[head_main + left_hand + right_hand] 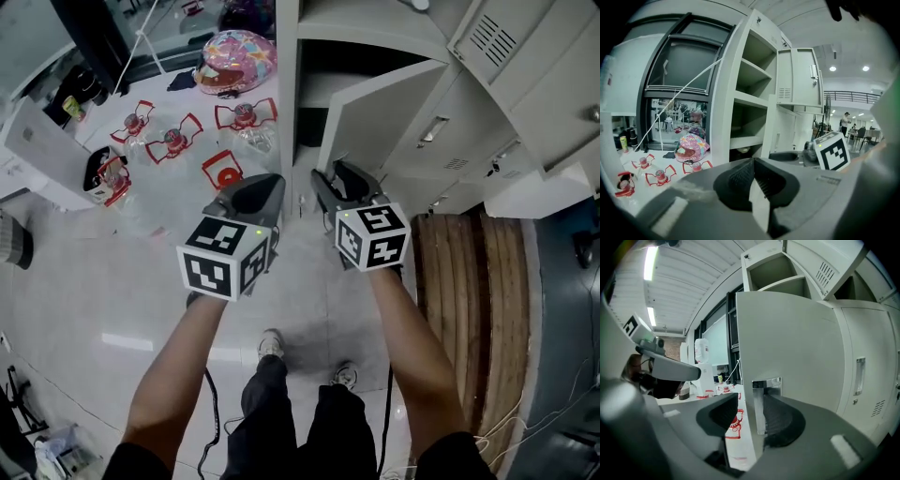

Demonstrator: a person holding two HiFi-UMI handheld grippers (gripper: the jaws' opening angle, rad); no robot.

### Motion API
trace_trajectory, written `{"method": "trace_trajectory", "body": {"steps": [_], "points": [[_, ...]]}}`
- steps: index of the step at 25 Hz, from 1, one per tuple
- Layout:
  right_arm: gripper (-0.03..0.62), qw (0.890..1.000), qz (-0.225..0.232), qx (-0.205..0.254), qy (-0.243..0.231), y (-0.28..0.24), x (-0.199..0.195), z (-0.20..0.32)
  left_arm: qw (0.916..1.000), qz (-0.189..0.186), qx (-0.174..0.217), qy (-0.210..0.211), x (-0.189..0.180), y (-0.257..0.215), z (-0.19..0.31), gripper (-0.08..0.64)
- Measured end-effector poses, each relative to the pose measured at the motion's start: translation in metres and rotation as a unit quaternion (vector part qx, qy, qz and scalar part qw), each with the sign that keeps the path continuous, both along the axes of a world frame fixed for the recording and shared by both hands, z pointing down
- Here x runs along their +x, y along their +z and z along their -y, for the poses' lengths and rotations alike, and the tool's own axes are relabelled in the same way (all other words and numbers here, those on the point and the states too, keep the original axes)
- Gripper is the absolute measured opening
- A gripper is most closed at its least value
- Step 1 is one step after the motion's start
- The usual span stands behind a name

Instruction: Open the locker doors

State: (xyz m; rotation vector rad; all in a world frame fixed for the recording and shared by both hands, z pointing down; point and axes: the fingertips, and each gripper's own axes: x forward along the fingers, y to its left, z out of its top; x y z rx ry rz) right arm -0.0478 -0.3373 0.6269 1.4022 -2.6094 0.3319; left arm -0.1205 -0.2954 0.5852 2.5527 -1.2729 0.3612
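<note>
Head view: the left gripper (pixel 255 192) and the right gripper (pixel 342 178) are held side by side over the pale floor (pixel 141 272), each in a bare forearm. The right one's tip is at the free edge of a half-open door (pixel 384 112) of the grey locker (pixel 287 84); the left one points at the floor just beside the locker's corner post. A pink helmet (pixel 236 58) and several red-framed items (pixel 173 141) lie on the floor to the left, well apart from both grippers, and wooden slats (pixel 473 281) lie below the closed doors on the right. Left gripper view: its jaws are closed together with nothing between them; ahead stand the locker's open shelves, another open door higher up, and the helmet by the locker's foot. Right gripper view: its jaws stand partly apart astride the door's edge. The right jaw lies close behind a shiny metal plate (pixel 766 384) on that edge, while a clear gap shows between the left jaw and the door, so the door is not clamped.
</note>
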Motion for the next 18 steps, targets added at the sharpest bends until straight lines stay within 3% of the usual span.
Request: {"method": "trace_trajectory", "body": {"steps": [9,18], "points": [[0.160,1.000,-0.002,0.009,-0.005,0.001,0.048,-0.047,0.9998,0.002,0.004,-0.019,0.045,0.002,-0.050,0.005],[0.147,1.000,0.002,0.030,0.004,0.001,0.115,-0.079,0.9997,0.019,0.012,0.004,0.110,0.005,-0.081,0.005]]}}
